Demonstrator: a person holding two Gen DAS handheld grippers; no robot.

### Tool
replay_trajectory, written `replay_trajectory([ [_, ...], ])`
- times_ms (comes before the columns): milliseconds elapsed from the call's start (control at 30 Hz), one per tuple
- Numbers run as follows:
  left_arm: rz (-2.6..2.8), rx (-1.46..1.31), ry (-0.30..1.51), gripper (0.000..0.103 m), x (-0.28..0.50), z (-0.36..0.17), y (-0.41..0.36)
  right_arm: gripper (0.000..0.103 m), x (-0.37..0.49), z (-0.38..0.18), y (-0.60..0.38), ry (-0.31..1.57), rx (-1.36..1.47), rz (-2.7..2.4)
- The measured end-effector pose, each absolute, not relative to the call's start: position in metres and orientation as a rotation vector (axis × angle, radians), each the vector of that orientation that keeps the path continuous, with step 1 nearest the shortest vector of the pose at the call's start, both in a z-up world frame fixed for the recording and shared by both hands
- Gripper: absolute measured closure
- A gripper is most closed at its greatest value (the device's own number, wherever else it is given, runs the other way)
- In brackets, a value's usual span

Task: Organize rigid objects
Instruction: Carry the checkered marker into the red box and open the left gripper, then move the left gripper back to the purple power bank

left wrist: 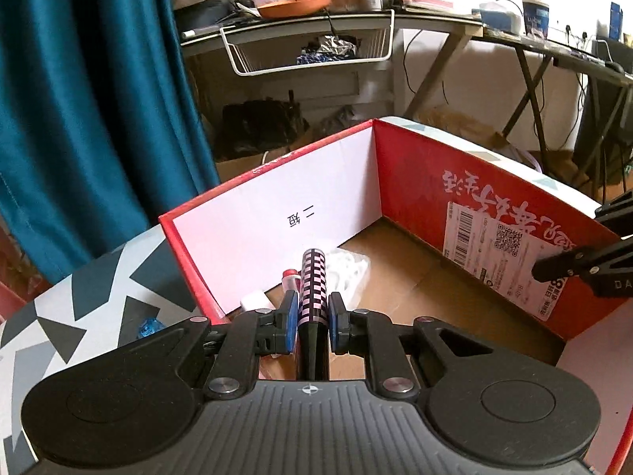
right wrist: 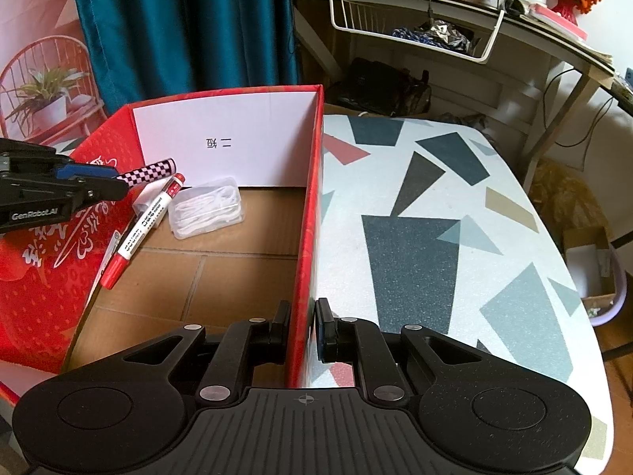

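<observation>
My left fingers [left wrist: 312,314] hold the checked tube [left wrist: 313,285], right fingers [right wrist: 301,330] pinch the box [right wrist: 306,213] wall | step: tube over box | next: I lower it by the marker [right wrist: 144,225], let go.

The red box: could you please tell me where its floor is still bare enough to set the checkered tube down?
The red box has bare cardboard floor across its near half and along the right wall. The far left corner is crowded: red marker, clear plastic case, with the checkered tube in the left gripper above them.
</observation>
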State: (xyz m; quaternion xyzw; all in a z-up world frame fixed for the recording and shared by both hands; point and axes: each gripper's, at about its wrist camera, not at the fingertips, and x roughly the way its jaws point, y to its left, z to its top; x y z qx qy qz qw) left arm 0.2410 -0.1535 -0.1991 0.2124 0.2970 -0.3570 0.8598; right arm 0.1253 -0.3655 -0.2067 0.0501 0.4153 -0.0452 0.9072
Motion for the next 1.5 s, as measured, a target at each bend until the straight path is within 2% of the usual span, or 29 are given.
replay_trajectory([
  [500, -0.757, 0.346, 0.633, 0.086, 0.245, -0.189, -0.142, 0.091, 0.125, -0.207, -0.366, 0.859, 0.108, -0.09],
  [767, -0.711, 0.132, 0.646, 0.085, 0.245, -0.161, -0.083, 0.091, 0.125, -0.207, -0.367, 0.857, 0.116, -0.087],
  [900, -0.58, 0.088, 0.636, 0.074, 0.253, -0.158, -0.041, 0.091, 0.124, -0.208, -0.367, 0.854, 0.119, -0.085],
  [933, -0.538, 0.071, 0.644, 0.074, 0.258, -0.159, -0.03, 0.091, 0.124, -0.207, -0.367, 0.853, 0.119, -0.085],
  [1067, -0.377, 0.028, 0.661, 0.072, 0.272, -0.166, 0.007, 0.091, 0.124, -0.208, -0.367, 0.851, 0.122, -0.085],
  [1133, -0.297, 0.06, 0.665, 0.066, 0.276, -0.17, 0.014, 0.091, 0.124, -0.207, -0.367, 0.852, 0.122, -0.085],
  [1467, -0.223, 0.16, 0.804, 0.066, 0.274, -0.238, 0.007, 0.091, 0.124, -0.207, -0.367, 0.854, 0.116, -0.085],
  [1500, -0.214, 0.16, 0.81, 0.063, 0.274, -0.243, 0.006, 0.091, 0.124, -0.207, -0.367, 0.854, 0.117, -0.085],
])
